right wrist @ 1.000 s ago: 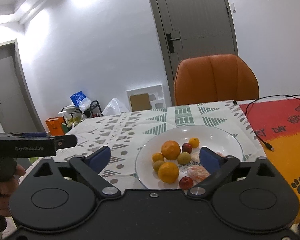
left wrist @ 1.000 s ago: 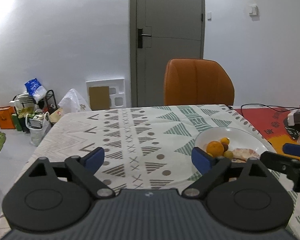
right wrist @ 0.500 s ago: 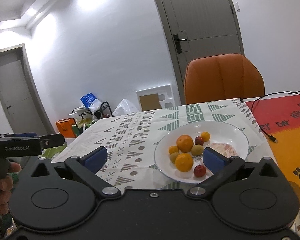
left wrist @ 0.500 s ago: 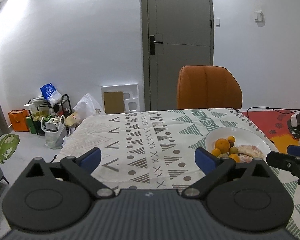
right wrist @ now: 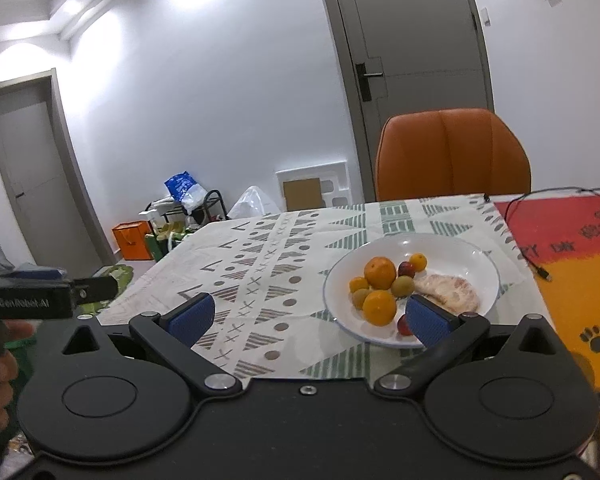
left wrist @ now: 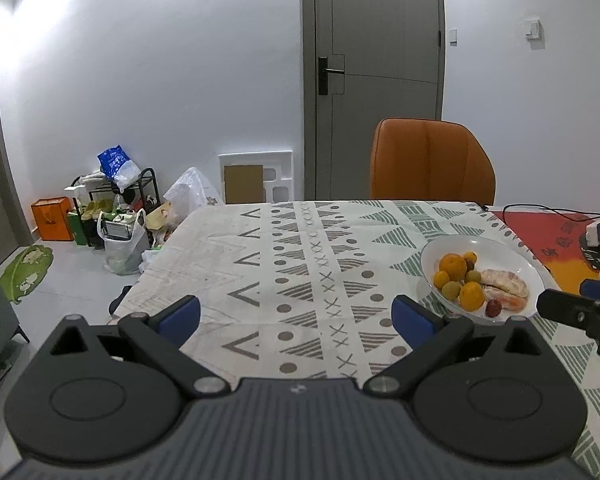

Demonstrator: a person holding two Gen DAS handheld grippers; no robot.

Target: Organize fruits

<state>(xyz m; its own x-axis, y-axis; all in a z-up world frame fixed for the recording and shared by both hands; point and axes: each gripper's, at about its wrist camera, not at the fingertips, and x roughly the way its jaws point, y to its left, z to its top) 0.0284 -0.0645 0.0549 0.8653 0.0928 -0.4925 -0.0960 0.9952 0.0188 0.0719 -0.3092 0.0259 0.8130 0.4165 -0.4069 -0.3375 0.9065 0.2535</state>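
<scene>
Both tools, left [left wrist: 296, 314] and right [right wrist: 308, 316], hover spread and empty above the patterned-cloth counter [left wrist: 300, 264], where a white round bowl [right wrist: 476, 256] holds oranges [right wrist: 380, 273] and small fruits.

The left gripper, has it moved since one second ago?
Yes. The left gripper has pulled back and risen: in its own view the white plate and the orange chair now look farther off, and more floor shows.
</scene>
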